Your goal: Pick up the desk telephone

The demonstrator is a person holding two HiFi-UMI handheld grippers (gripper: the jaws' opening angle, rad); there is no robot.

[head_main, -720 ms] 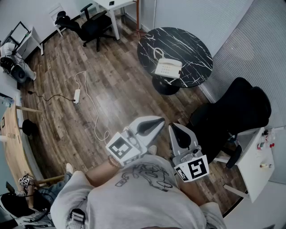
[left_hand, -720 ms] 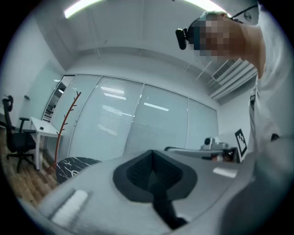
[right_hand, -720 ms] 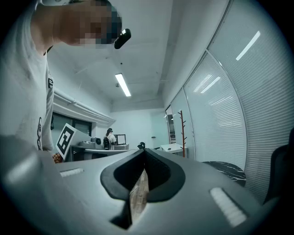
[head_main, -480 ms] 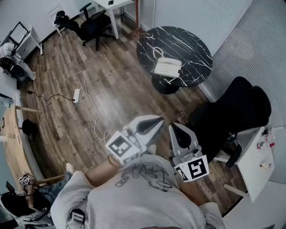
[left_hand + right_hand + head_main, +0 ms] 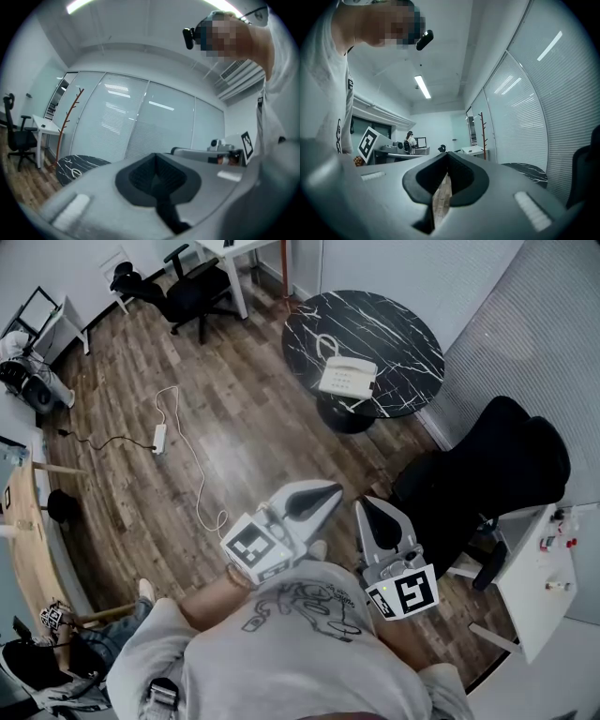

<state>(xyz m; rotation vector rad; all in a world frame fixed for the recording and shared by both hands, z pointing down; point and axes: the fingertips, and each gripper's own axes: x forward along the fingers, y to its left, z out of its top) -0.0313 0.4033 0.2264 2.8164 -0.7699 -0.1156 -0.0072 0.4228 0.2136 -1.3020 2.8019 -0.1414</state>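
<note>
White desk telephone (image 5: 349, 379), handset cradled, at the near edge of a round black marble table (image 5: 394, 324). Left gripper (image 5: 334, 492) and right gripper (image 5: 364, 504) are both closed, empty and well apart from it. Since earlier, the table sits slightly further left; the grippers are unmoved. Bare wood floor (image 5: 253, 442) lies between; a black office chair (image 5: 497, 465) stands to the right.

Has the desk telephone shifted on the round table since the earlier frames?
No. The desk telephone keeps its spot by the near edge of the black marble table; both drift slightly left in the head view together.
</note>
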